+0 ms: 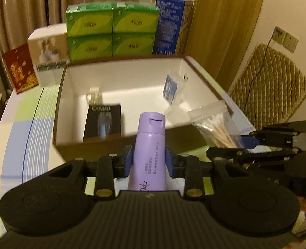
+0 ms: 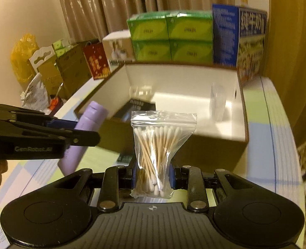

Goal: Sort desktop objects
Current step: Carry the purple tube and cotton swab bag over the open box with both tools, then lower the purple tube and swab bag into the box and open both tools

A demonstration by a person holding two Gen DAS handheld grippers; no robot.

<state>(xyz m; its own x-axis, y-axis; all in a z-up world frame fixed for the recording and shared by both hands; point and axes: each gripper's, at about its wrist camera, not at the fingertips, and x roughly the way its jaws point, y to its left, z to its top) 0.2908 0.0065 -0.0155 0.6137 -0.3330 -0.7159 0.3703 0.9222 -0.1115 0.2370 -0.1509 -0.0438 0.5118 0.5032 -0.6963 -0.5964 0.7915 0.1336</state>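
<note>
My left gripper [image 1: 149, 161] is shut on a purple tube [image 1: 147, 151], cap forward, just before the near wall of an open white-lined box [image 1: 132, 78]. My right gripper [image 2: 154, 174] is shut on a clear zip bag of cotton swabs [image 2: 157, 149], held upright near the box's front wall [image 2: 204, 151]. The swab bag [image 1: 215, 126] and right gripper [image 1: 256, 143] show at the right of the left wrist view. The tube [image 2: 84, 134] and left gripper [image 2: 70, 132] show at the left of the right wrist view. Inside the box lie a black carton [image 1: 103, 122], a blue-labelled clear pack [image 1: 172, 89] and a small clear item [image 1: 92, 94].
Behind the box stand stacked green cartons [image 1: 111, 33], a blue carton [image 1: 169, 25], a white box with a picture [image 1: 49, 56] and a red bag [image 1: 20, 68]. The striped table top [image 1: 28, 128] spreads left. Cardboard boxes [image 2: 70, 68] and a yellow bag [image 2: 22, 56] stand beyond the table's left edge.
</note>
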